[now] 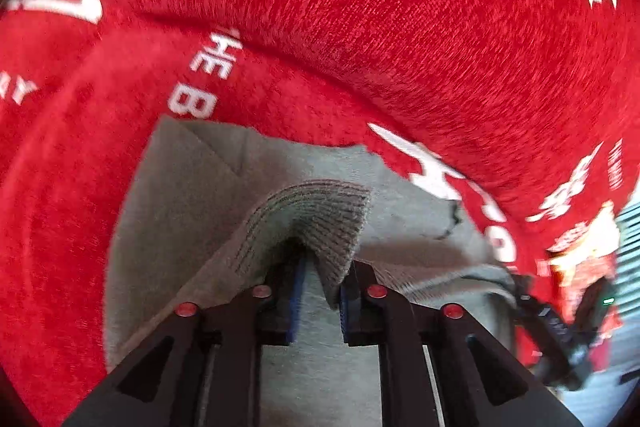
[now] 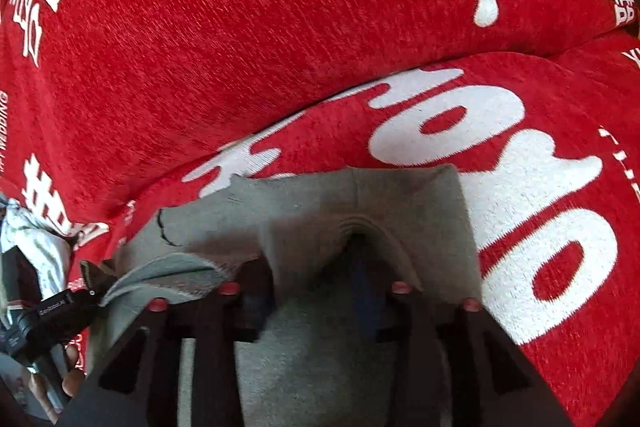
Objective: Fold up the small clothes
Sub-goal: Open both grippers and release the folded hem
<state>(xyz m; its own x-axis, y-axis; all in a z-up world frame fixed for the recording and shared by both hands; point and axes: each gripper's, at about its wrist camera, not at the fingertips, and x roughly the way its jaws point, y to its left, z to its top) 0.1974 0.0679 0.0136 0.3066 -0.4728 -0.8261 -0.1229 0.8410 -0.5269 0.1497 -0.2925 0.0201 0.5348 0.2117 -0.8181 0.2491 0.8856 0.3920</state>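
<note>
Two tongs, left (image 1: 318,293) and right (image 2: 316,301), apart under grey ribbed garment (image 1: 320,215) folds.

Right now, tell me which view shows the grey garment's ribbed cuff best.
The left wrist view: the ribbed cuff sits sharp and well lit, draped over the left gripper's fingers. The right wrist view shows only a shadowed, blurred grey fold, its ribbing barely readable.

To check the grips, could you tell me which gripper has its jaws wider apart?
The right gripper: a broad gap shows between its pads, while the left gripper leaves only a narrow slot.
</note>
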